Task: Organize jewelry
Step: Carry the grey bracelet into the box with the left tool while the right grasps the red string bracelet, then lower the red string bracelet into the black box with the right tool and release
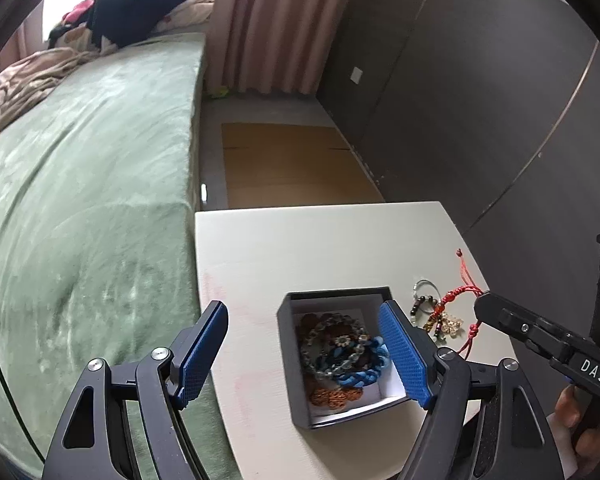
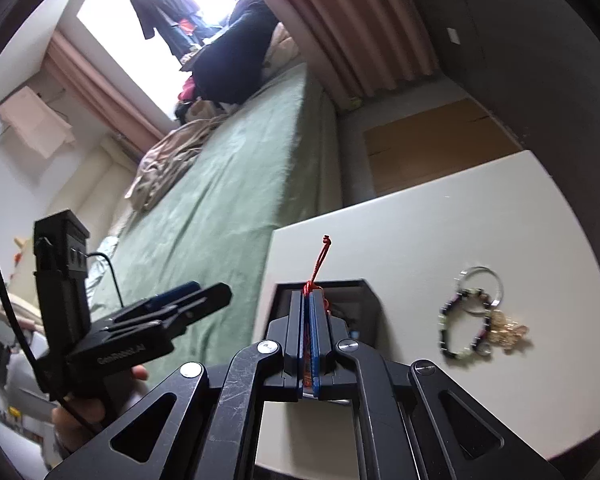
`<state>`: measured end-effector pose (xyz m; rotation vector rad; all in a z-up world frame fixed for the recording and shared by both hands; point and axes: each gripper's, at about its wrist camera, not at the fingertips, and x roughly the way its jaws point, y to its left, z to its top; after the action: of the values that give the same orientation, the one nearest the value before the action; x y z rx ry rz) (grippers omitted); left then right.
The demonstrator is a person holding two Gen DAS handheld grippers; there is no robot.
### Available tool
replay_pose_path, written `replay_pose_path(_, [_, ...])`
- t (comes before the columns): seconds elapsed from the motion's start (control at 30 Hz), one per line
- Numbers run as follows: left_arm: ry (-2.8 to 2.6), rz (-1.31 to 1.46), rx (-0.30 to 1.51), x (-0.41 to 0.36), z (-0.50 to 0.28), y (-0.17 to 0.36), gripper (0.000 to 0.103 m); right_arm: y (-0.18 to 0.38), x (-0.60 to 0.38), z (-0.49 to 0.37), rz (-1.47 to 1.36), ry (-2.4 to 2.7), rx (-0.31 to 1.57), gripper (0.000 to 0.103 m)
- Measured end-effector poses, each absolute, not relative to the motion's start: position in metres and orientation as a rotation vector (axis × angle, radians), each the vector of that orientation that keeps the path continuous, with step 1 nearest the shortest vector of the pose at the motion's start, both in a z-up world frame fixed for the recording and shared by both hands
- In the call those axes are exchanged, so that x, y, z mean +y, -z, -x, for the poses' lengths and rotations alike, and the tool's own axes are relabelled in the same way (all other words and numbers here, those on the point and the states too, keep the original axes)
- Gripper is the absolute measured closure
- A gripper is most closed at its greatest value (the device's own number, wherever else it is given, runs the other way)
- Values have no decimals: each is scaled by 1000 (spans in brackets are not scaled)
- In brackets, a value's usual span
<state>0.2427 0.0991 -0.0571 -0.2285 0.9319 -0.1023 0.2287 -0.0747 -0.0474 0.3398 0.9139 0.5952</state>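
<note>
A lived-in bedroom at home: a bed (image 1: 84, 184) under a green blanket, rumpled bedding and clothes piled by the bright window (image 2: 172, 4), pink curtains (image 1: 276, 24), dark wardrobe doors (image 1: 460, 92), and a small white surface (image 1: 324, 248) at the bedside.

Left wrist view: close above the desk (image 1: 340, 240), facing 12 o'clock, box (image 1: 296, 364) between open fingers. Right wrist view: low, close, tilted toward 11 o'clock. Shared: desk, box (image 2: 364, 292), bed (image 2: 228, 184), curtain (image 2: 340, 20).

Green-covered bed (image 1: 84, 184) beside pink curtains (image 1: 276, 20) (flattened cardboard (image 1: 292, 164) on the floor).
</note>
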Motion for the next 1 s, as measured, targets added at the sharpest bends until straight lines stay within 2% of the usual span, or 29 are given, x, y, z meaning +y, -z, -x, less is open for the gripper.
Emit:
replay_pose_path(0.37, [71,259,940,115,-240,60,25,72,-44,-254,-403,-668,994,99])
replay_pose_path(0.43, [72,257,943,114,-241,61,25,81,-46,-259,-399,-627,1040,88])
replay_pose_path(0.5, [79,255,946,112,-242,62,25,87,-56,-262,-421,-589,1059,57])
replay_pose_path(0.53, [84,252,947,110,-242,62,25,86,-62,-260,-417,-562,1045,53])
replay_pose_path(0.77, [127,228,949,88,-245,60,25,76,-96,-251,-396,-511,1017,45])
replay_pose_path(1.0, [180,186,960,57,-251,62,25,75,-136,-248,-399,-439,1025,44])
